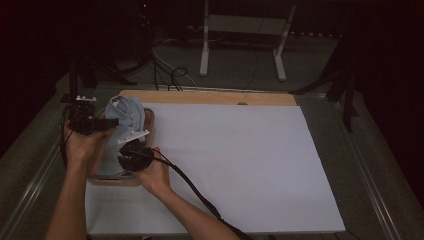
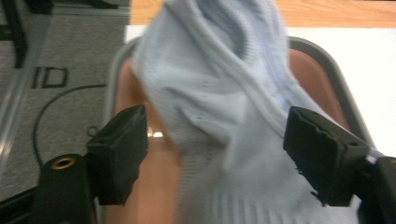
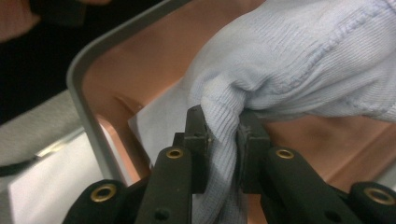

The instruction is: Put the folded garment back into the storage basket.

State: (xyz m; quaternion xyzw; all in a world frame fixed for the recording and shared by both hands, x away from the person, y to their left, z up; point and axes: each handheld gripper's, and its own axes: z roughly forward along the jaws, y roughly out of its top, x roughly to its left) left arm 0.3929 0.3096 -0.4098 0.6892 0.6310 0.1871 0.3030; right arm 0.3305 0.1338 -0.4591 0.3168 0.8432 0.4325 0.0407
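Note:
A pale blue knitted cloth [image 1: 125, 116] lies bunched in a shallow brown tray with a grey rim [image 1: 114, 180] at the table's left. My right gripper [image 1: 132, 142] is at the tray's near end. In the right gripper view, it [image 3: 224, 135] is shut on a twisted fold of the cloth [image 3: 317, 60] above the tray's rim [image 3: 88, 65]. My left gripper [image 1: 108, 123] comes in from the tray's left. Its jaws [image 2: 219, 158] stand wide apart in the left gripper view. The cloth [image 2: 219, 84] hangs between them and the pads [image 2: 119, 156] do not press on it.
The tray sits on a large white sheet [image 1: 240, 165] over a wooden board [image 1: 210, 97]. The right gripper's black cable [image 1: 200, 197] trails to the front edge. A white metal stand [image 1: 240, 35] and loose cables [image 1: 170, 75] are on the floor behind the table.

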